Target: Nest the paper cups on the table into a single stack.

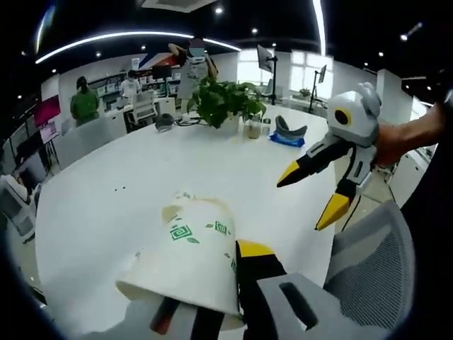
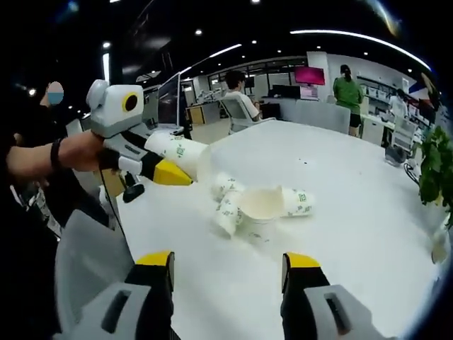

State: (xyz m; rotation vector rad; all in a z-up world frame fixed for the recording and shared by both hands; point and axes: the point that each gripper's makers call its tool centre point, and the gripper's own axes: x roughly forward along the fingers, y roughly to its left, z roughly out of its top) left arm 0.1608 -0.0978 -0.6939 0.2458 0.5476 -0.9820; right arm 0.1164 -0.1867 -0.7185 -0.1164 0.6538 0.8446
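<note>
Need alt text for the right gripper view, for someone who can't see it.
Several paper cups lie jumbled on the white table ahead of the open right tool. At left, the left tool holds a paper cup stack above the table edge.

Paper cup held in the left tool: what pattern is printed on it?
White paper cup with green square-spiral and leaf marks, clearest in the left gripper view.
</note>
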